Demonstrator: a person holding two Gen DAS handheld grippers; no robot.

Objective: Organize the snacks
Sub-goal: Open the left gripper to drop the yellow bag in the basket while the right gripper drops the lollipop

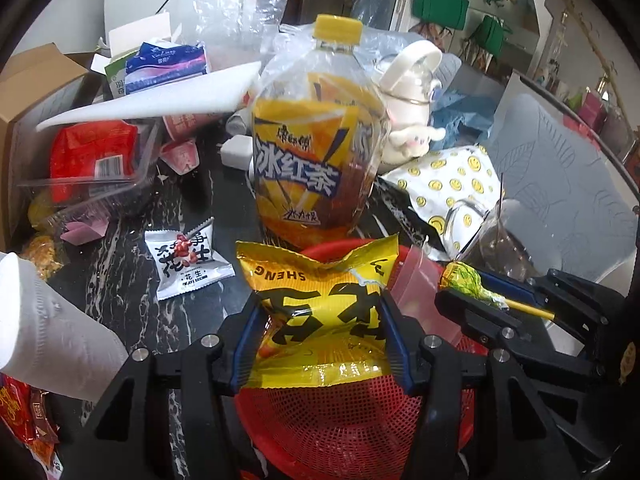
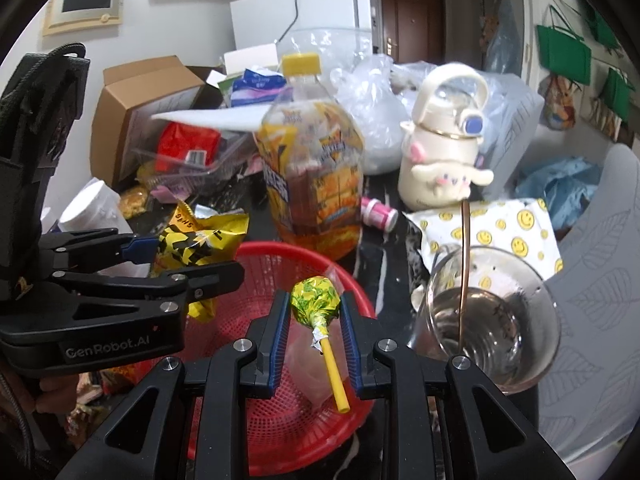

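Note:
My left gripper [image 1: 320, 312] is shut on a crumpled yellow snack bag [image 1: 320, 280] and holds it just above the red mesh basket [image 1: 340, 420]. The right wrist view shows that gripper [image 2: 188, 260] with the bag [image 2: 200, 240] over the basket's left rim [image 2: 256, 264]. My right gripper [image 2: 314, 320] is shut on a lollipop [image 2: 316, 298] in green-yellow wrap, with its yellow stick pointing back toward the camera, over the basket's middle. In the left wrist view the right gripper [image 1: 480, 300] and lollipop [image 1: 464, 278] are at the right. A clear zip bag [image 2: 304, 364] lies in the basket.
A large iced tea bottle [image 1: 316, 152] stands right behind the basket. A glass [image 2: 488, 312] with a stirrer stands at the basket's right, with a smiley-print packet [image 2: 500, 232] and a white cartoon flask [image 2: 440, 160] beyond. A peanut packet [image 1: 184, 264], a paper roll [image 1: 48, 328] and a clear tray [image 1: 92, 160] lie at the left.

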